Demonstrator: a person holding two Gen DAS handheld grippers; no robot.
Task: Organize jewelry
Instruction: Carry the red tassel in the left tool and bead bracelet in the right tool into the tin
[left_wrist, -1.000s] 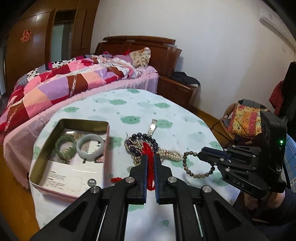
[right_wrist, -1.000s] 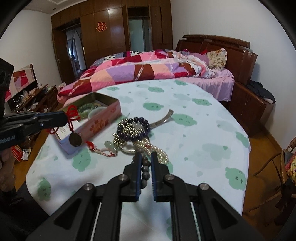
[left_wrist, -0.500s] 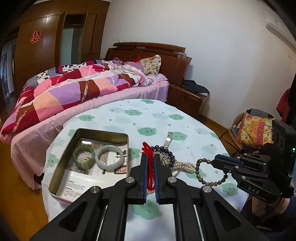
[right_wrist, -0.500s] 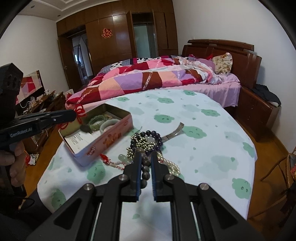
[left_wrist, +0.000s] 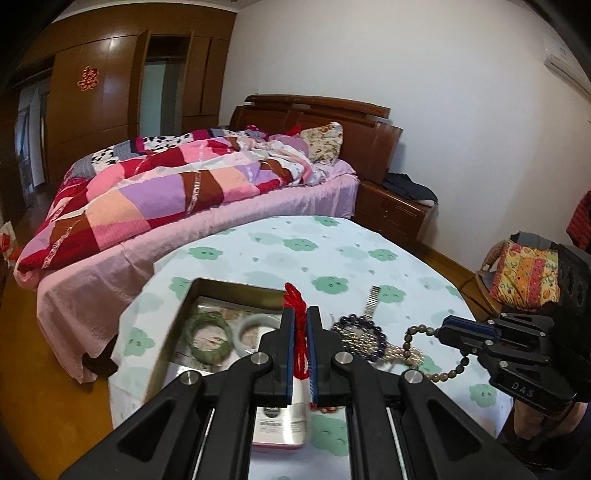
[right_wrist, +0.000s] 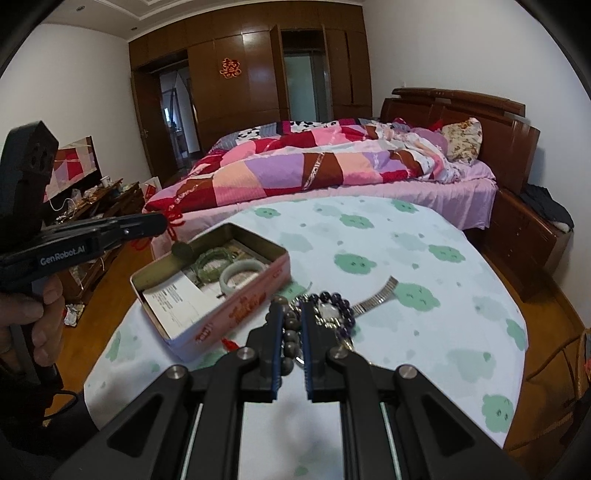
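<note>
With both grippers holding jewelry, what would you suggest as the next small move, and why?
Probably lower the left gripper a little. It is shut on the red cord, whose pendant already hangs over the open tin beside the two bangles, so it can settle inside before release.

A red cord (left_wrist: 301, 332) hangs at lower centre over the open tin (left_wrist: 236, 286), which holds a green bangle (left_wrist: 208, 338) and pale bangle (left_wrist: 255, 328), while a brown bead bracelet (left_wrist: 430, 354) dangles lower right above a heap of beads (left_wrist: 364, 334).
</note>
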